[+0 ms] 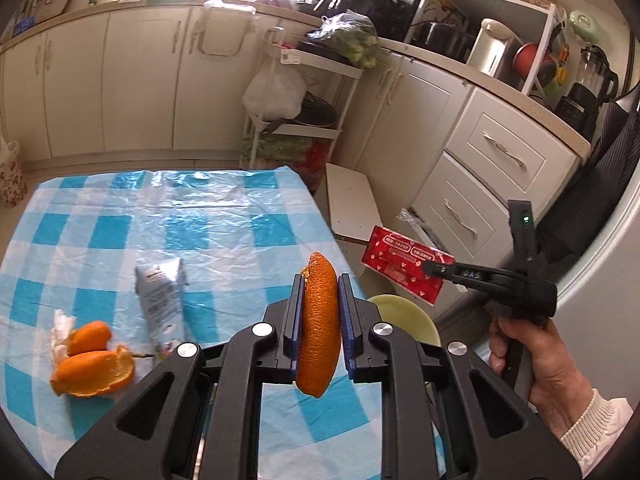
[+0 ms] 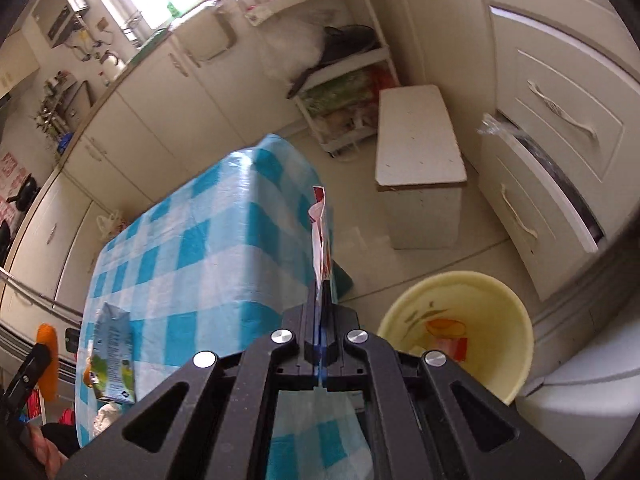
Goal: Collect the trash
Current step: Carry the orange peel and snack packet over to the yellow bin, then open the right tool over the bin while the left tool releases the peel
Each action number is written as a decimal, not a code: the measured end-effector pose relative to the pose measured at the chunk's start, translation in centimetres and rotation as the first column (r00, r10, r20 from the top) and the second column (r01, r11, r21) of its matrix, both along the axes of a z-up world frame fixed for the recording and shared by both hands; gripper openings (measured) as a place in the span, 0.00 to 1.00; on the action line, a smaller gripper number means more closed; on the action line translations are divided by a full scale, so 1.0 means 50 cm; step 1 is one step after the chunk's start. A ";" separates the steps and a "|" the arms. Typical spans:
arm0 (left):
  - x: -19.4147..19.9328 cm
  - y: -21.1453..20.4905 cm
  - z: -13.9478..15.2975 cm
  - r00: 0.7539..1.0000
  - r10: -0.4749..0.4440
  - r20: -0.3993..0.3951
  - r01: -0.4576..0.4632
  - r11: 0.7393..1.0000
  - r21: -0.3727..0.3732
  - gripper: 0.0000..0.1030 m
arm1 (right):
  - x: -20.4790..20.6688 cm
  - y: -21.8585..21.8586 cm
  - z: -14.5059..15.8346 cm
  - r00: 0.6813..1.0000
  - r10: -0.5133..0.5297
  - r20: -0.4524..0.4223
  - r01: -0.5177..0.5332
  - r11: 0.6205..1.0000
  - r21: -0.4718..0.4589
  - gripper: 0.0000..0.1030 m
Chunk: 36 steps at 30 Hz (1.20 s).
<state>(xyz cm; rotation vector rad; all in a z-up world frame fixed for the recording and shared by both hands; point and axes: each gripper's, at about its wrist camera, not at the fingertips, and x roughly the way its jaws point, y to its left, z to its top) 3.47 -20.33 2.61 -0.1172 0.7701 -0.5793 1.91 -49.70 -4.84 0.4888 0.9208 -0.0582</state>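
Observation:
My left gripper [image 1: 320, 312] is shut on a piece of orange peel [image 1: 319, 332], held above the right edge of the blue checked table [image 1: 200, 224]. My right gripper [image 2: 321, 300] is shut on a flat red wrapper [image 2: 321, 236]; in the left wrist view the wrapper [image 1: 404, 264] hangs past the table's right side, above a pale yellow bin [image 1: 404, 318]. In the right wrist view the bin [image 2: 460, 292] stands on the floor at lower right with scraps inside. More orange peel [image 1: 94, 364], a crumpled tissue [image 1: 60, 330] and a small carton [image 1: 162, 300] lie on the table.
A white stool [image 2: 418, 140] stands on the floor beyond the bin. White drawers [image 2: 560, 168] line the right side; one is ajar. A white shelf cart [image 1: 296, 112] stands past the table's far corner. A grey rounded object [image 2: 580, 396] sits by the bin.

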 end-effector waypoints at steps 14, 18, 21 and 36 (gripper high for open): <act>0.018 -0.195 -0.033 0.991 -0.124 -0.041 0.125 0.992 0.027 0.15 | 0.011 -0.137 -0.193 0.931 -0.105 -0.350 0.138 0.988 0.070 0.01; 0.028 -0.238 -0.052 0.988 -0.141 -0.062 0.143 0.989 0.032 0.15 | -0.005 -0.178 -0.199 0.921 -0.182 -0.345 0.237 0.963 0.125 0.37; 0.036 -0.276 -0.075 0.984 -0.154 -0.090 0.157 0.987 0.028 0.15 | -0.020 -0.199 -0.167 0.934 -0.231 -0.273 0.282 0.945 0.168 0.57; 0.075 -0.464 -0.222 0.941 -0.187 -0.281 0.215 0.974 0.072 0.15 | -0.068 -0.229 0.031 0.908 -0.388 0.156 0.372 0.920 0.125 0.70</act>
